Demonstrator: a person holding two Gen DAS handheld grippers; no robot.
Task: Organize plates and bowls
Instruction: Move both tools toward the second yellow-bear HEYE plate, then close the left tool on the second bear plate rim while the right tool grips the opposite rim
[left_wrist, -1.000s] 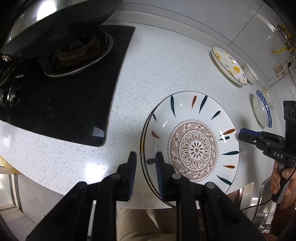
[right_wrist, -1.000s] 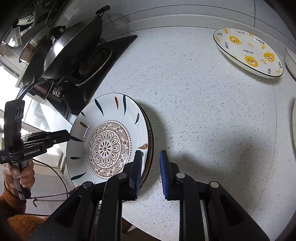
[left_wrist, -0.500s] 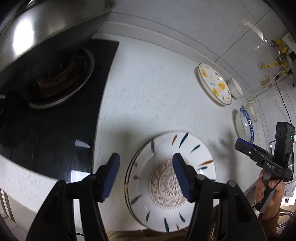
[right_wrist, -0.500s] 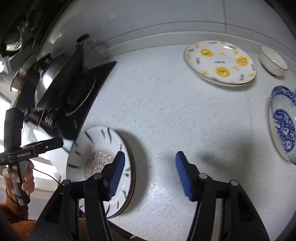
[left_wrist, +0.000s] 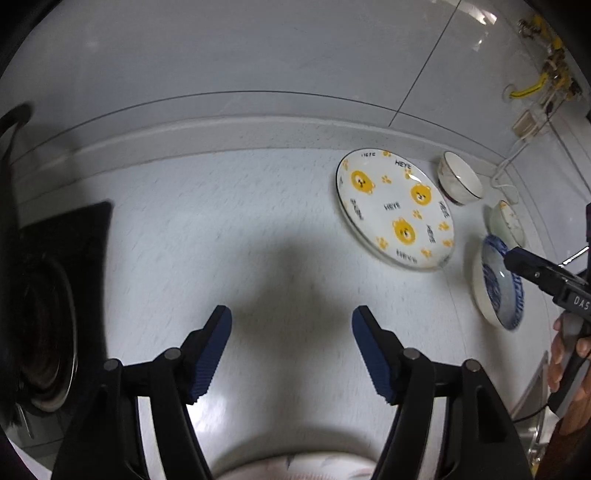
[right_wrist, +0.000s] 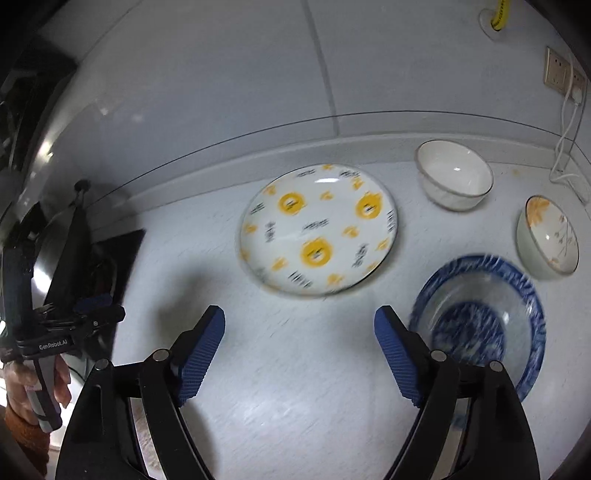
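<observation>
A white plate with yellow bears (left_wrist: 393, 210) (right_wrist: 319, 229) lies on the counter near the back wall. A blue-patterned bowl (left_wrist: 498, 284) (right_wrist: 480, 325) sits to its right. A plain white bowl (left_wrist: 460, 179) (right_wrist: 454, 175) and a bowl with orange flowers (left_wrist: 508, 223) (right_wrist: 548, 236) stand behind it. My left gripper (left_wrist: 291, 325) is open and empty above bare counter. My right gripper (right_wrist: 299, 323) is open and empty, in front of the bear plate, beside the blue bowl. The rim of the floral plate (left_wrist: 295, 467) shows at the bottom edge of the left wrist view.
A black stove (left_wrist: 48, 295) with a wok (right_wrist: 55, 236) is at the left. A white speckled counter (left_wrist: 221, 221) runs to a tiled wall. A wall socket (right_wrist: 557, 72) and white cable (right_wrist: 565, 140) are at the back right. A sink edge (left_wrist: 535, 391) lies right.
Both grippers let go of the floral plate, opened wide and swung up and right toward the bear plate and bowls. The floral plate dropped almost out of view.
</observation>
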